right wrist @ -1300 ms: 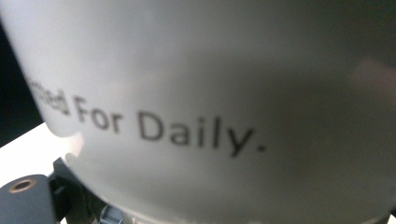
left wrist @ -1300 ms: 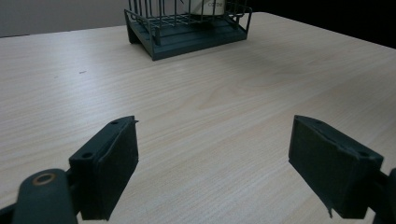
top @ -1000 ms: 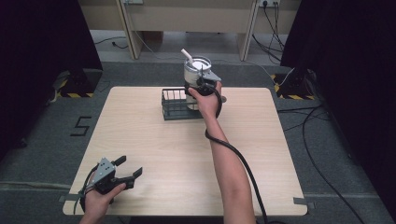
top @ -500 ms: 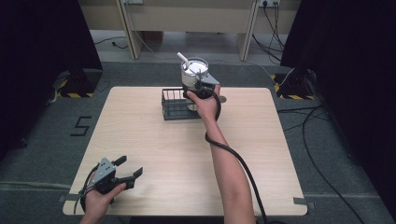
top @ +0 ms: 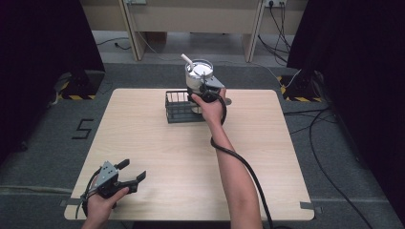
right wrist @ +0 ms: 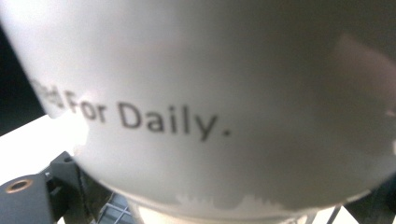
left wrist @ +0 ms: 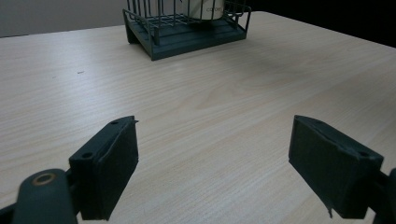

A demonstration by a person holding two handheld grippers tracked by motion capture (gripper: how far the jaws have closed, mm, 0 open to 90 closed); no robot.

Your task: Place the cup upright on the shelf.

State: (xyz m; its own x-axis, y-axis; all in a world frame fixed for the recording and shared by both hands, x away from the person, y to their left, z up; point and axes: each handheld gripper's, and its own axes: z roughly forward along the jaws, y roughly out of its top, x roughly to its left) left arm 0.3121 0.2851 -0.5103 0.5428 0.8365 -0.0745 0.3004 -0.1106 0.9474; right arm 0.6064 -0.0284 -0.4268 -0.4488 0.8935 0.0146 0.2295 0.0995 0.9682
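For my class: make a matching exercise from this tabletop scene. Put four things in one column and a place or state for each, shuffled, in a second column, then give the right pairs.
Things
1. left gripper
2. right gripper
3. white cup
4. wire basket

Places or states
A. stands on the far half of the table, dark, with thin bars
B. held up above the basket's right end, with printed words on its side
C. jaws wide apart, nothing between them, near corner of the table
D. closed around the cup, at the far side of the table

Pairs: 1-C, 2-D, 3-B, 4-A
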